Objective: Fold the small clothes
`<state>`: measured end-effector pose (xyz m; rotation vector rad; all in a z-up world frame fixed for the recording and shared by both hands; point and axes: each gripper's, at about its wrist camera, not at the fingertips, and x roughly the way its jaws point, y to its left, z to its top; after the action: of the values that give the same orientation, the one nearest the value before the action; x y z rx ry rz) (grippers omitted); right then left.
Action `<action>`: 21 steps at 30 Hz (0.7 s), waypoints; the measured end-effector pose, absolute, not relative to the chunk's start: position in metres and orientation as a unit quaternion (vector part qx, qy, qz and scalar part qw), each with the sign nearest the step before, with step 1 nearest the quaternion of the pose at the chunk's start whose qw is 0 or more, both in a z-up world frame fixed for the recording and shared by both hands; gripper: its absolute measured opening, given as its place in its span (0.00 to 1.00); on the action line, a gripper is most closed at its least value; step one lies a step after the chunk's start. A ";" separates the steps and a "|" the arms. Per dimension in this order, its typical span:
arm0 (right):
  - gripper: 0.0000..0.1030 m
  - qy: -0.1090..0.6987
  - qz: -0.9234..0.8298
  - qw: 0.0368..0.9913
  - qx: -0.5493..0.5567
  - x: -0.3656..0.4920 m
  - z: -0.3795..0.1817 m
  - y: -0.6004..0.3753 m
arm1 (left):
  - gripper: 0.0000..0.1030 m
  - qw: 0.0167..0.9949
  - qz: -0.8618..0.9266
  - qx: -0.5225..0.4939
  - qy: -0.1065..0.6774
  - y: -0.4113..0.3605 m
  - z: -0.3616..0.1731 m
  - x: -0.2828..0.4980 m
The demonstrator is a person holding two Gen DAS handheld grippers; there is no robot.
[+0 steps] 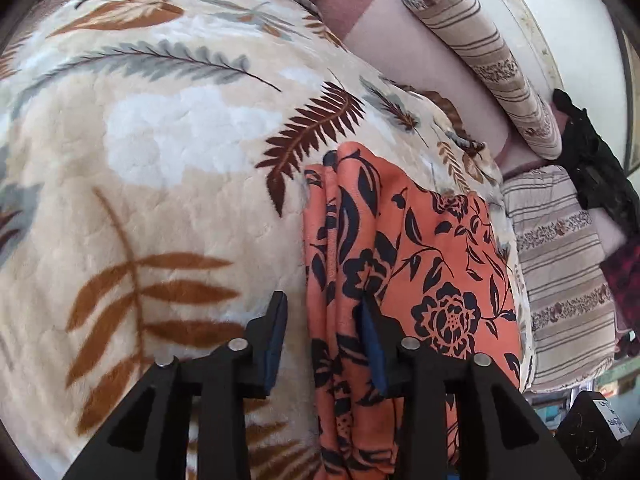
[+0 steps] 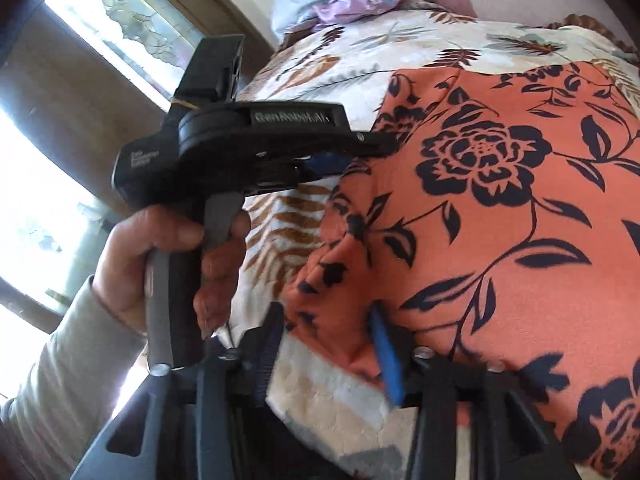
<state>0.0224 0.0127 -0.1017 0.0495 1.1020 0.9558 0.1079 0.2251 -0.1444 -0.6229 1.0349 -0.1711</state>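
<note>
An orange cloth with black flower print (image 1: 404, 248) lies on a cream leaf-patterned blanket (image 1: 160, 160). My left gripper (image 1: 324, 312) is open, its jaws astride the cloth's folded left edge, the right finger resting on the fabric. In the right wrist view the same cloth (image 2: 500, 208) spreads wide to the right. My right gripper (image 2: 328, 328) is open around the cloth's near-left edge. The left gripper (image 2: 360, 148), held in a hand (image 2: 168, 256), reaches in from the left and touches the cloth's edge.
Striped cushions (image 1: 480, 52) and a pink sofa back (image 1: 420, 68) lie to the right of the blanket. A black object (image 1: 596, 152) sits at far right. Purple and grey clothes (image 2: 360, 0) lie at the blanket's far end. A window (image 2: 60, 160) is at left.
</note>
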 end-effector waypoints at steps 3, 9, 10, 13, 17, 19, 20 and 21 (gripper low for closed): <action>0.62 0.503 0.448 0.738 0.040 0.016 -0.095 -0.004 | 0.35 0.831 -0.085 -0.300 0.460 0.223 -0.117 0.084; 0.63 0.494 0.439 0.747 0.073 0.007 -0.085 -0.046 | 0.26 0.806 -0.075 -0.299 0.504 0.203 -0.139 0.044; 0.63 0.490 0.439 0.749 0.078 0.005 -0.083 -0.055 | 0.26 0.805 -0.069 -0.311 0.501 0.208 -0.148 0.036; 0.63 0.482 0.428 0.759 0.089 0.004 -0.075 -0.081 | 0.26 0.803 -0.057 -0.336 0.489 0.218 -0.147 0.020; 0.74 0.475 0.399 0.773 0.135 0.019 -0.077 -0.116 | 0.29 0.811 -0.040 -0.301 0.500 0.213 -0.148 0.022; 0.75 0.500 0.391 0.755 0.166 0.031 -0.092 -0.127 | 0.29 0.806 -0.038 -0.315 0.499 0.213 -0.143 0.020; 0.75 0.509 0.389 0.745 0.188 0.034 -0.097 -0.133 | 0.29 0.810 -0.034 -0.308 0.498 0.211 -0.135 0.017; 0.75 0.510 0.391 0.739 0.202 0.037 -0.099 -0.134 | 0.25 0.815 -0.033 -0.301 0.494 0.206 -0.125 0.014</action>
<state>0.0371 -0.1338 -0.0993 0.4427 1.1194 0.8571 0.0144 0.2060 -0.1252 -0.6429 1.0548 -0.0703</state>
